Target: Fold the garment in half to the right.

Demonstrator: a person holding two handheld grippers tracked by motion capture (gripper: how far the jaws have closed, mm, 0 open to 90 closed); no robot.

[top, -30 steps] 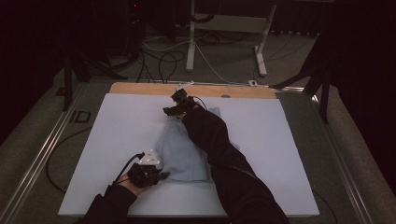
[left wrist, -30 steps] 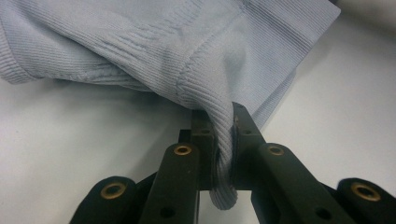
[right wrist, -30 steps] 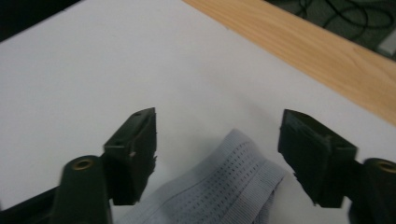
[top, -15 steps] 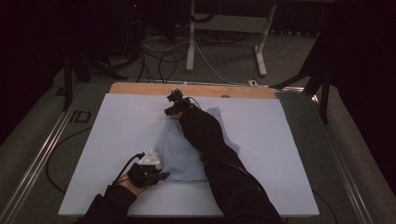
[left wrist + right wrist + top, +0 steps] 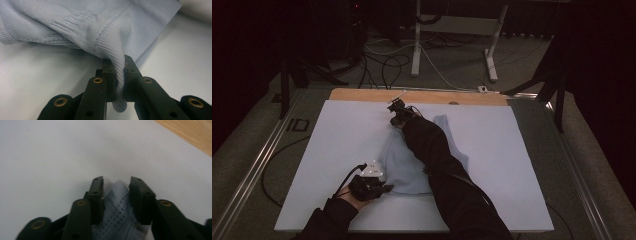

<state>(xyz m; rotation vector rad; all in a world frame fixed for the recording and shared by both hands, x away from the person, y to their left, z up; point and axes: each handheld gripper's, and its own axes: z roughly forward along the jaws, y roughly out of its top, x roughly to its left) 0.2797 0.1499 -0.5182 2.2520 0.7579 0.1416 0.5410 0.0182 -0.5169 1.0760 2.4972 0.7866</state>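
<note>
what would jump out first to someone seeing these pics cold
A pale blue knit garment lies rumpled mid-way across the white table cover. The left gripper, at the garment's near-left corner, is clamped on a ribbed hem. At its far end the right gripper has just been closing, a strip of the cloth between its jaws, not yet pinched.

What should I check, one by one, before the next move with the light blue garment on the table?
1. Left gripper clamps the ribbed hem of the garment: ok.
2. Cloth lies between the right gripper jaws: ok.
3. Right jaws have just been closing, but a gap remains beside the cloth; grip complete: not ok.
4. Garment lies on the white table cover, away from its edges: ok.
5. Garment lies flat and smooth: not ok, it bunches near the left gripper.
</note>
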